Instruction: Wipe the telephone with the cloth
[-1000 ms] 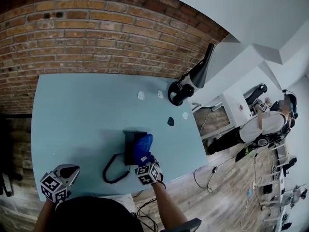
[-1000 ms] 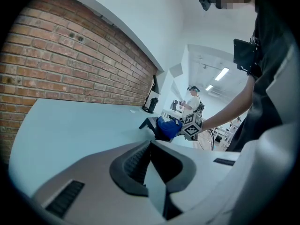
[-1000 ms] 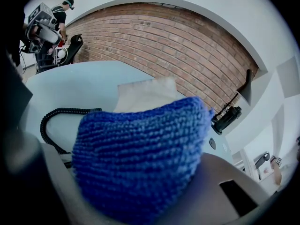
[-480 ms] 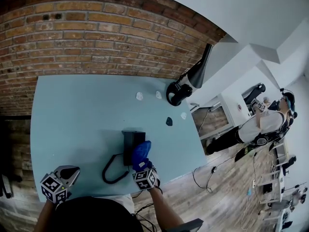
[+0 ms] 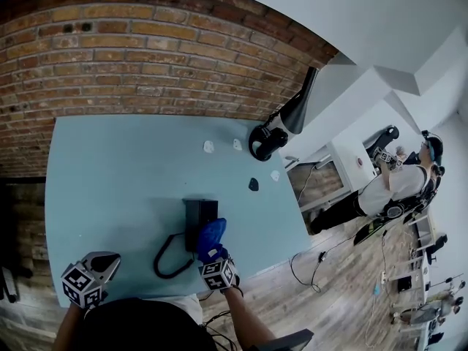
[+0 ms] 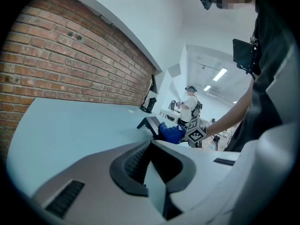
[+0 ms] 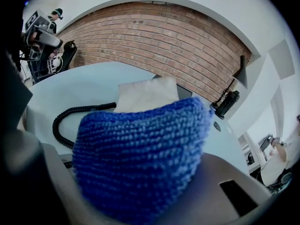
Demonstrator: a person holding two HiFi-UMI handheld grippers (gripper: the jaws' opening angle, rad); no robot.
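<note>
A black telephone with a coiled cord lies on the pale blue table, near its front edge. My right gripper is shut on a blue knitted cloth and presses it on the phone's near right part. In the right gripper view the cloth fills the space between the jaws and hides most of the phone; the cord shows to its left. My left gripper rests at the table's front left corner, away from the phone, its jaws shut on nothing.
A black lamp base stands at the back right of the table. Small white bits and a small dark piece lie near it. A brick wall runs behind the table. A person stands far right on the wooden floor.
My right gripper has drawn the cloth back along the phone toward the table's front edge. The left gripper has stayed in place.
</note>
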